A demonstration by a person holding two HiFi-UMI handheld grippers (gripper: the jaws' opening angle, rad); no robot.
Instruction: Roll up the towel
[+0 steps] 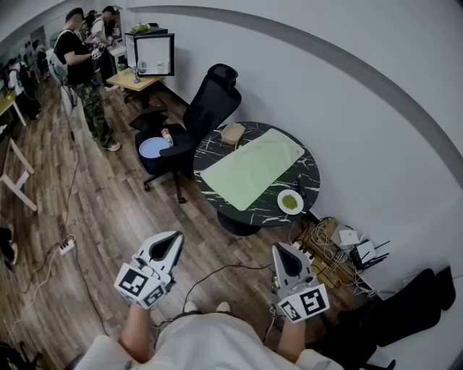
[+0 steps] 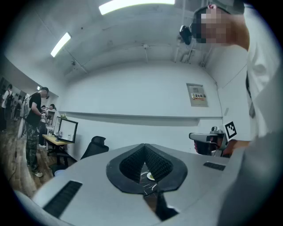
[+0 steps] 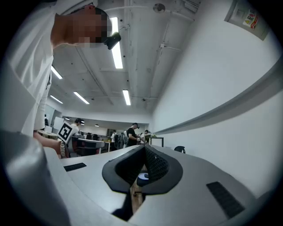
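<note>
Left gripper (image 1: 171, 243), right gripper (image 1: 284, 255): jaws pressed together, empty | towel (image 1: 252, 168): spread flat on round table (image 1: 215, 148), well apart from both | plate (image 1: 290, 201): near towel edge

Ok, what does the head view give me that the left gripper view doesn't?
Only the head view: the light green towel lying flat, unrolled, on the round black table, a small brown box beside it, and tangled cables on the floor. Only the left gripper view: ceiling light strips, a wall notice, and a close look at the left gripper, jaws together on nothing. Both: the black office chair, the monitor, the right gripper, and the plate holding something green, only glimpsed past the jaws in the left gripper view.
</note>
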